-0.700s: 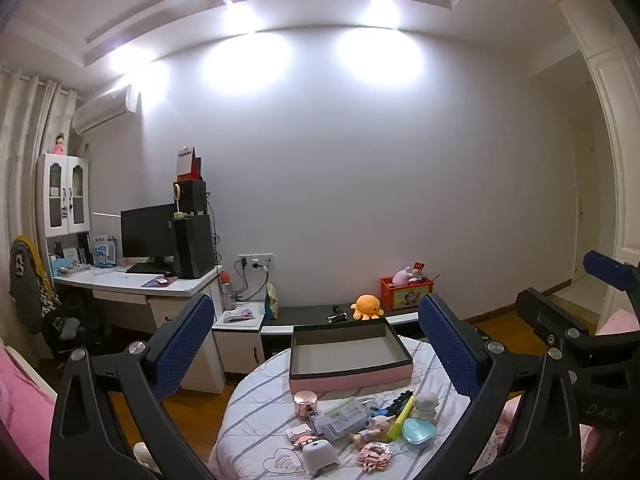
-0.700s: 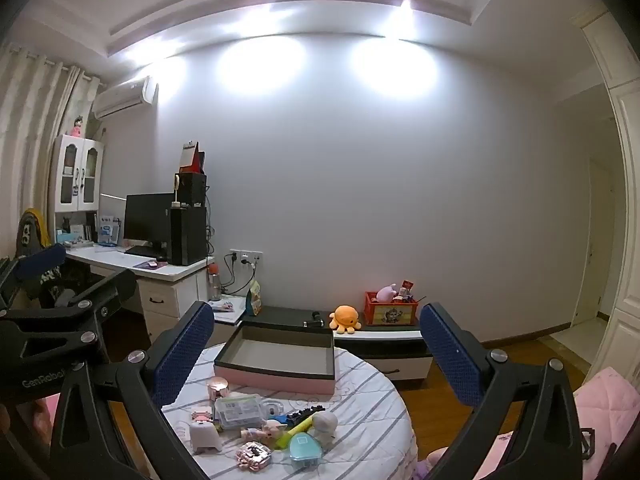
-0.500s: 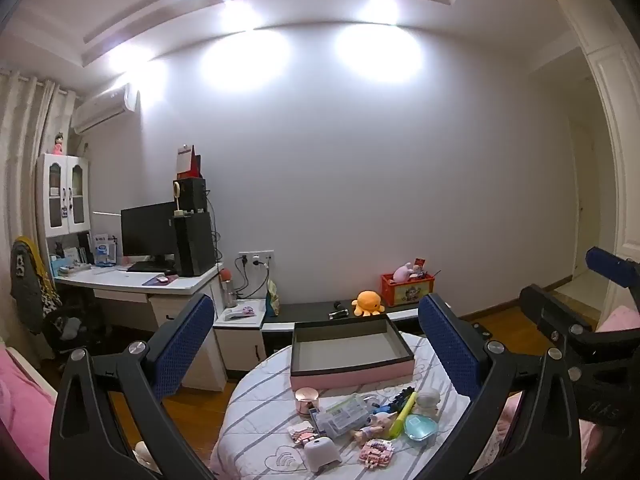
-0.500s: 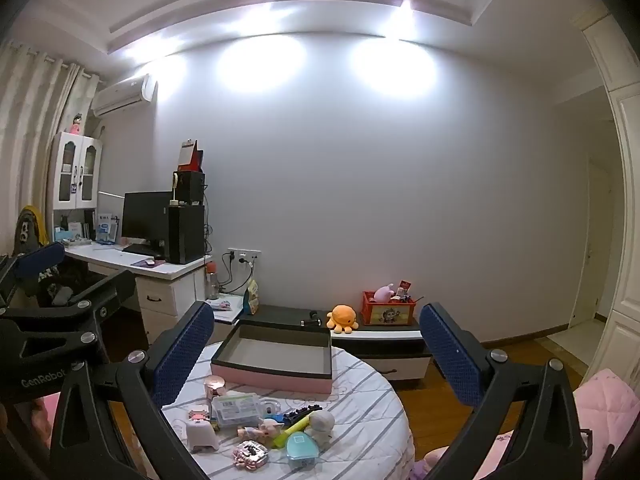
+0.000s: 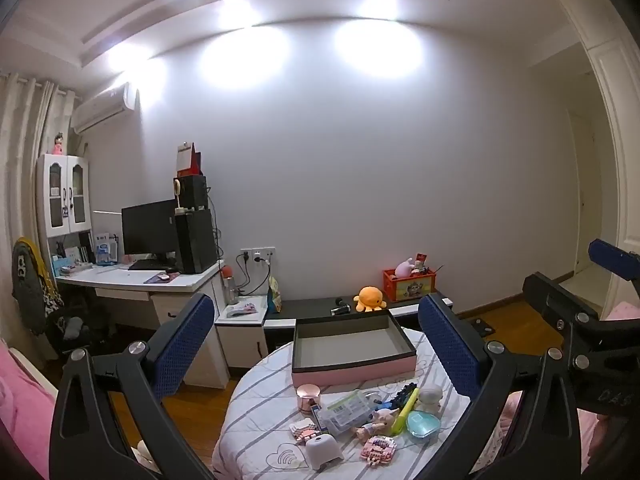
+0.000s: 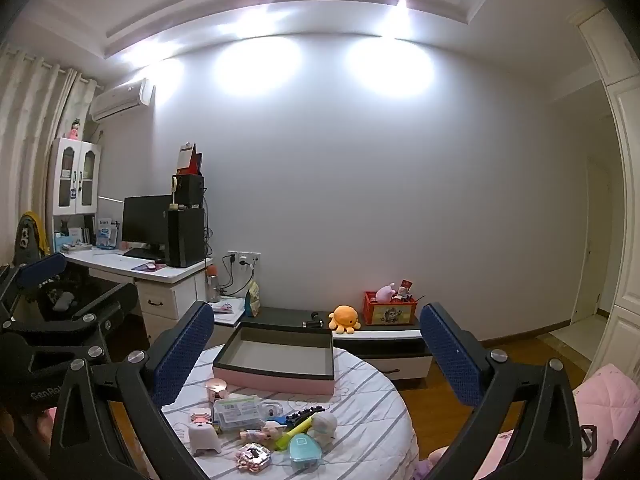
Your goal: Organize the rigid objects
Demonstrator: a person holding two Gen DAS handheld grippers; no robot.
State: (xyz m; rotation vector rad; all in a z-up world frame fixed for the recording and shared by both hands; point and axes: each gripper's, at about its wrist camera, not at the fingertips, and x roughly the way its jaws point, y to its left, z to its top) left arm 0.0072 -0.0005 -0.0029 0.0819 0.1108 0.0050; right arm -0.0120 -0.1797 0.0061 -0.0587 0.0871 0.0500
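Both jaws stand wide apart and hold nothing: the left gripper (image 5: 316,344) and right gripper (image 6: 316,346) hang above the round table (image 5: 248,428), with the clutter of small toys (image 5: 372,412) low and ahead between each pair of fingers. Behind the clutter lies the empty pink-sided tray (image 5: 352,350), its long axis running left to right, and neither gripper looks clearly nearer. Only the right wrist view shows the tray's far wall against the low cabinet (image 6: 384,340); each view catches the other gripper at its edge.
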